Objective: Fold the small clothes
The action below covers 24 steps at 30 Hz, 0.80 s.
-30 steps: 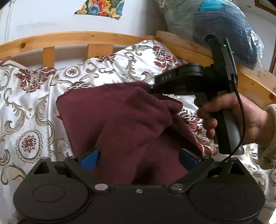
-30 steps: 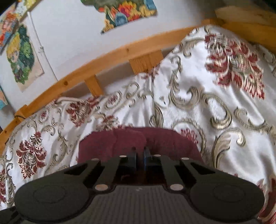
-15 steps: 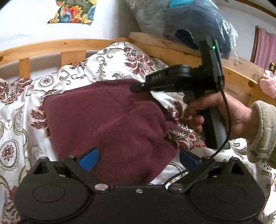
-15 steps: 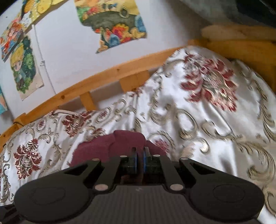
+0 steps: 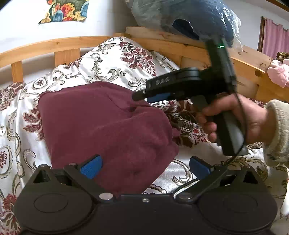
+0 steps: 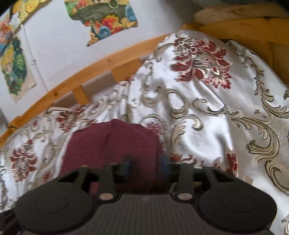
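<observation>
The left gripper (image 5: 144,163), seen from its own camera, stands wide open, its two blue pads (image 5: 91,164) spread far apart and pressing on nothing; the near edge of a maroon garment (image 5: 108,130) lies between them, slack and free. That garment, a small soft fleece piece, rests folded over itself on a white bedspread (image 5: 115,63) patterned with gold scrolls and dark red flowers, and the top layer lies flat on the lower one, which suggests a fold has just been laid down. To the right, a person's hand (image 5: 234,119) holds the handle of the right gripper (image 5: 142,96), which points leftward just above the far right part of the cloth. From the right gripper's own camera, its jaws have just been opening and now stand part way apart; the picture is blurred, but the maroon cloth shows between the blue pads without being pinched, so the gripper seems to have let the fabric go in order to leave the fold in place. Beyond the bedspread runs a wooden bed rail (image 5: 54,45), with a white wall and a torn colourful poster (image 5: 66,10) behind, and a plastic-wrapped bundle (image 5: 180,16) sits on the rail at upper right.
</observation>
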{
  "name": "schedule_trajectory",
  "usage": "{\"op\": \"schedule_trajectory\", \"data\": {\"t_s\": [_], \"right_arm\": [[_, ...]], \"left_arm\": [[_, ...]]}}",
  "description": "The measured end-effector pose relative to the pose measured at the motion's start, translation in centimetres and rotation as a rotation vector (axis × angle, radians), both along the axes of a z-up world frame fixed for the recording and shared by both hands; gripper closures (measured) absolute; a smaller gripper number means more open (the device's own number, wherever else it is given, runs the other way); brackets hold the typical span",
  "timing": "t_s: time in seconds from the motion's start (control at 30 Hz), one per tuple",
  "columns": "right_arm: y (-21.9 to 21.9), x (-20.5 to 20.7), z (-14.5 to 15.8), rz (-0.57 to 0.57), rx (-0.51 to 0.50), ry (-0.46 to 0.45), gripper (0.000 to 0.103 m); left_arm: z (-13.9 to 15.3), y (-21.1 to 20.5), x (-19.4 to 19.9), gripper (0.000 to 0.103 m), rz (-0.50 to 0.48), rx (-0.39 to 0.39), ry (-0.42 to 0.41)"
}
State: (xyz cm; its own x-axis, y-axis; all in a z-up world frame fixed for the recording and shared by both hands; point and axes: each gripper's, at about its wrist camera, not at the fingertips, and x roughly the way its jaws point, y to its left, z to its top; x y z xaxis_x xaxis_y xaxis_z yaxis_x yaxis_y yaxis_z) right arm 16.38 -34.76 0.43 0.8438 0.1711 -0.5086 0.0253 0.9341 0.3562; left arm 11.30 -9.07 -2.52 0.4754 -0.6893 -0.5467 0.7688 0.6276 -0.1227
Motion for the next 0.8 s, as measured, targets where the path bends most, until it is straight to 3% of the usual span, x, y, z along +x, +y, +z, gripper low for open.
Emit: {"op": "schedule_trajectory", "data": {"t_s": [0.13,0.23,0.4,0.63,0.8], "right_arm": [[0.7,-1.2,1.2,0.113,0.009,-0.015,0.027],[1.7,-1.7,1.5,0.213,-0.015,0.01,0.018],[3.2,-2.0,0.5,0.258,-0.131,0.074,0.016],[2.6,-2.8,-1.2,0.231,-0.191,0.114,0.01],[2.5,-3.3,-1.9,0.187,-0.172,0.115,0.004]], "left_arm": [[-0.1,0.1,0.0,0.001,-0.01,-0.002,0.007],[-0.2,-0.1,-0.1,0.001,-0.022,0.015,-0.004],[0.2,0.0,0.4,0.001,-0.007,-0.004,0.034],[1.2,1.4,1.0,0.001,0.007,-0.055,0.092],[1.9,2.9,2.7,0.001,0.118,-0.123,0.19]]}}
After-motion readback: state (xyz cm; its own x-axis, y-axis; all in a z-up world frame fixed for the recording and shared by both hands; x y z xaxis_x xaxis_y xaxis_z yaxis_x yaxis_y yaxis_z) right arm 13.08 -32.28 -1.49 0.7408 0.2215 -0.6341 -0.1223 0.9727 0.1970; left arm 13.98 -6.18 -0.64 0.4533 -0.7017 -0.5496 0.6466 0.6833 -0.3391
